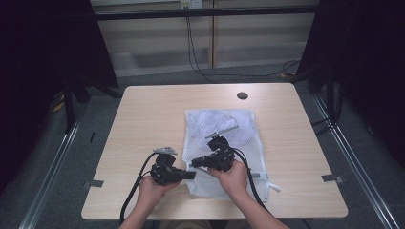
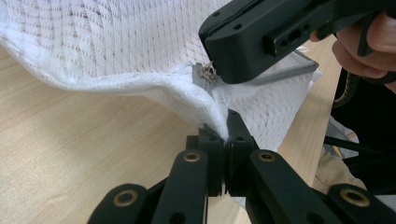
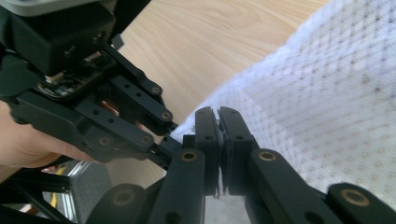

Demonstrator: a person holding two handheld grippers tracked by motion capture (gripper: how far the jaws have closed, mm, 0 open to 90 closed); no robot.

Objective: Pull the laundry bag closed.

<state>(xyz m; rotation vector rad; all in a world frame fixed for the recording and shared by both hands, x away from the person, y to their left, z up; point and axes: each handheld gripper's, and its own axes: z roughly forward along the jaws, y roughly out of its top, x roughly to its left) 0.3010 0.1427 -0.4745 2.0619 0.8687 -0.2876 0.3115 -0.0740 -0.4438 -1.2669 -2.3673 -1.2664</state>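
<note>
Since both grippers pinch the white mesh laundry bag (image 1: 217,143) at its near-left edge, left gripper (image 2: 227,122) clamped beside right gripper (image 3: 218,119) near its zipper pull (image 2: 204,71), we judge they brace it for opening on the table (image 1: 143,124).

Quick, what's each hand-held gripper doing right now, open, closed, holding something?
Left hand-held gripper: closed, pinching the edge of the white mesh bag.
Right hand-held gripper: closed on the same bag's edge.

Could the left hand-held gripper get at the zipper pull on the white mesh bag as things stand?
Probably not right away: the left hand-held gripper is shut on the mesh bag edge, and the right hand-held gripper sits at the zipper pull.
</note>
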